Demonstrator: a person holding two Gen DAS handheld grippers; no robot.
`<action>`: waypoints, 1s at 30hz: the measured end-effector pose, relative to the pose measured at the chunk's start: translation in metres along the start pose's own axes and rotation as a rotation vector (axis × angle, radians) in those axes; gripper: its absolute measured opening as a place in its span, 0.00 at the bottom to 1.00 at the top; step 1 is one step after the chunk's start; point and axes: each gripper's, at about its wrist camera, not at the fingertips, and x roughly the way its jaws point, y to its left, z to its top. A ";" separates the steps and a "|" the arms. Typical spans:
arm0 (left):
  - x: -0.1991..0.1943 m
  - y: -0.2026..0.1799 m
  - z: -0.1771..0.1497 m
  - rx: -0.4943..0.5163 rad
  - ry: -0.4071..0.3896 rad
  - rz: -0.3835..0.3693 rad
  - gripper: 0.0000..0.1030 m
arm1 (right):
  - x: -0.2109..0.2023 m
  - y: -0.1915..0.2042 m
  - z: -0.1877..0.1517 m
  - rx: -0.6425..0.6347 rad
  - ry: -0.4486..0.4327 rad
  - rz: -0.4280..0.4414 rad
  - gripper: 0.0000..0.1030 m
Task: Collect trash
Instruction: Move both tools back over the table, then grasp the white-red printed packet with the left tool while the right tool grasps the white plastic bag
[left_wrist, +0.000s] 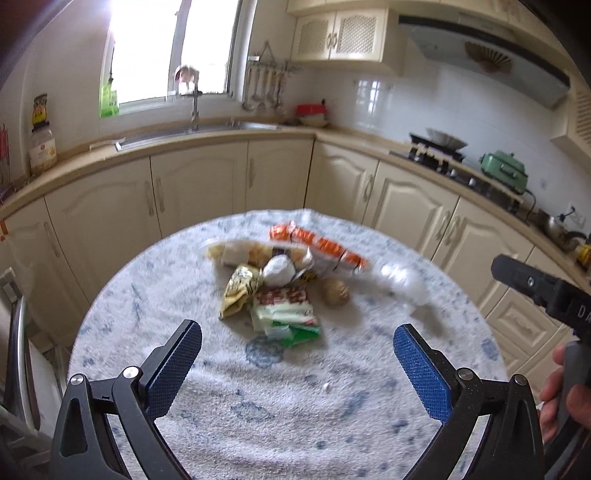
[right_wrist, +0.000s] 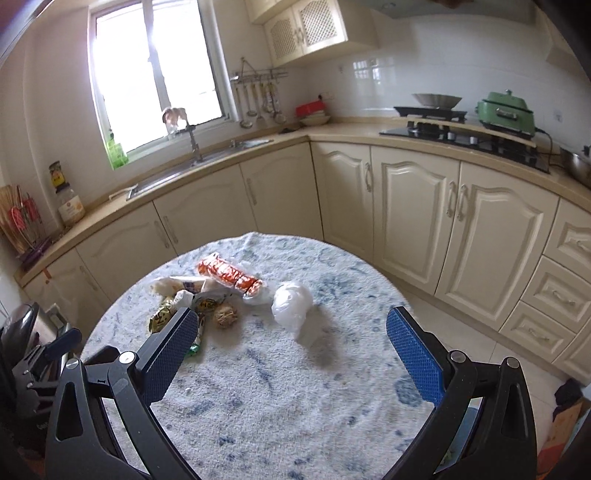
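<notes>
Several pieces of trash lay heaped near the middle of the round table (left_wrist: 332, 406): an orange-striped wrapper (left_wrist: 317, 245), a yellow packet (left_wrist: 240, 290), a green-and-white packet (left_wrist: 286, 314), a crumpled white wad (left_wrist: 279, 271) and a brownish ball (left_wrist: 335, 292). Just beside the heap sat a white plastic bag (right_wrist: 291, 304), bunched up, its contents not visible. All looked light, soft and crinkly, likely slippery film, best pinched at a raised fold or edge. The left gripper (left_wrist: 297, 358) and right gripper (right_wrist: 284, 349) both hovered with fingers spread apart, empty. No bin showed.
</notes>
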 end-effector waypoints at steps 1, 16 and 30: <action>0.009 0.000 0.002 -0.009 0.024 0.004 0.99 | 0.009 0.002 0.000 -0.007 0.016 -0.002 1.00; 0.137 0.003 0.048 -0.068 0.250 0.104 0.95 | 0.141 -0.012 -0.007 -0.023 0.230 -0.024 0.98; 0.146 0.016 0.046 -0.049 0.215 -0.005 0.61 | 0.168 0.000 -0.013 -0.071 0.284 -0.002 0.40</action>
